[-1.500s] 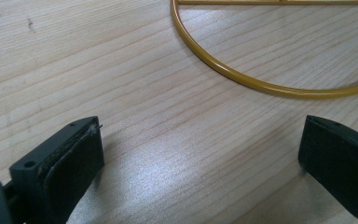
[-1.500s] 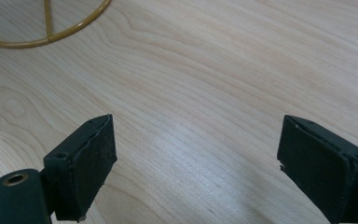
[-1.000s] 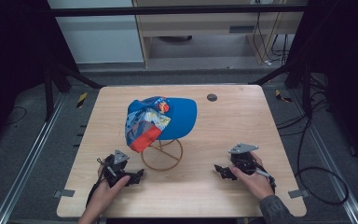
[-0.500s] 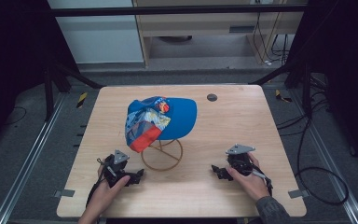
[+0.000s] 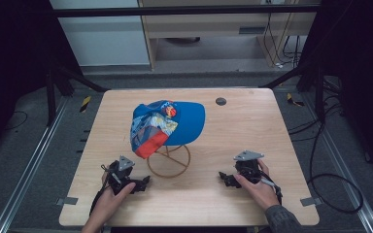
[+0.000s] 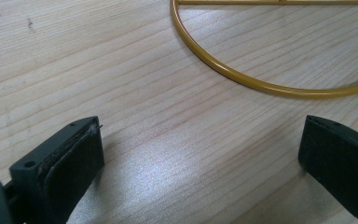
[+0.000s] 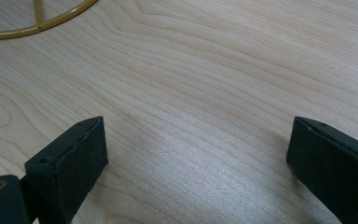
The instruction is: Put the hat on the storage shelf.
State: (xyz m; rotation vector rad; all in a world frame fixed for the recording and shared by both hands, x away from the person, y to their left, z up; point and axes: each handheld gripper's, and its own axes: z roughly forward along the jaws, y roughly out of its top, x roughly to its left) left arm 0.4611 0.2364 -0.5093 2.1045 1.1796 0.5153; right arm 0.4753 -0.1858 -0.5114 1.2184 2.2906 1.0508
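No readable writing on the blue cap (image 5: 167, 124), perched on its wire stand (image 5: 169, 161) mid-table (image 5: 252, 121), pale wood w/ grey floor around. Left hand-held gripper (image 5: 143, 182) & right hand-held gripper (image 5: 223, 177) both rest wide open, empty, near the stand; right jaws just finished opening.

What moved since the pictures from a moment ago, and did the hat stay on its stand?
Very little moved. The right gripper shifted slightly on the table, and its jaws have just been opening, with only bare wood between them. The left gripper kept its place, jaws wide apart and empty. The blue cap sits on the gold wire stand just as before.
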